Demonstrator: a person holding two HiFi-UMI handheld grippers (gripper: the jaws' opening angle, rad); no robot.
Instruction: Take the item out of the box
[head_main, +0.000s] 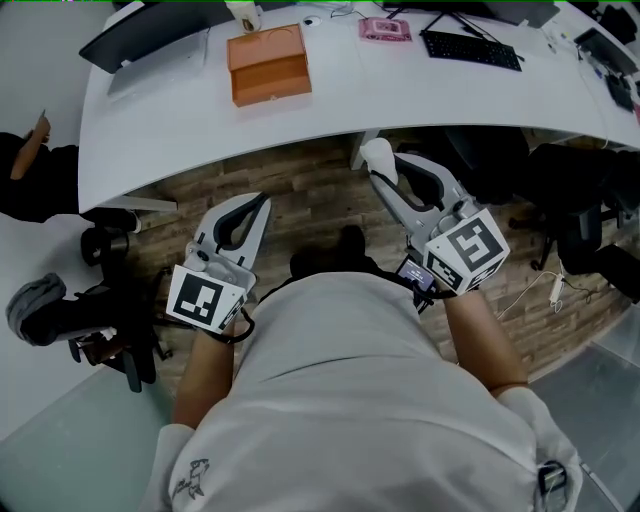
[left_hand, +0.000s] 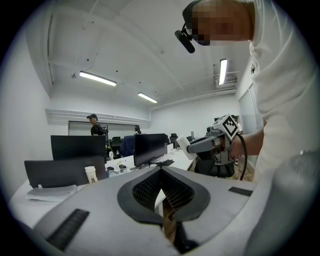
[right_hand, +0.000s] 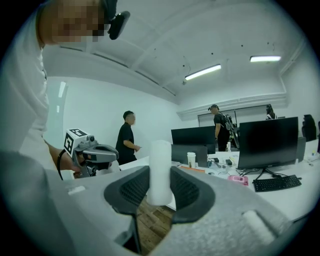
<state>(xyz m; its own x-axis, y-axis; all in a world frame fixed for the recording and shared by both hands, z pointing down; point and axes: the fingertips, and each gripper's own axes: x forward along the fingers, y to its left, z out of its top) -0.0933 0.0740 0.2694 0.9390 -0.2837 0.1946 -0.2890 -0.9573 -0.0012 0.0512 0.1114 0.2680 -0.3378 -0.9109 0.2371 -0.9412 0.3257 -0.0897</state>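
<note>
Right tool (head_main: 383, 172) clamps white cylinder (right_hand: 160, 172); left tool (head_main: 258, 205) (closed).

From the head we look steeply down, close above left gripper (head_main: 261, 200) and right gripper (head_main: 382, 170), the worktop (head_main: 180, 120) beyond their jaws. Each gripper camera sights closely along its own jaws, tilted upward; both share the worktop's paper cup (left_hand: 90, 174) and monitors (left_hand: 149, 147).

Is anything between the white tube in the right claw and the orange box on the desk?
Nothing visible. The right gripper holds the white tube short of the desk edge; only bare desktop lies between it and the orange box.
</note>
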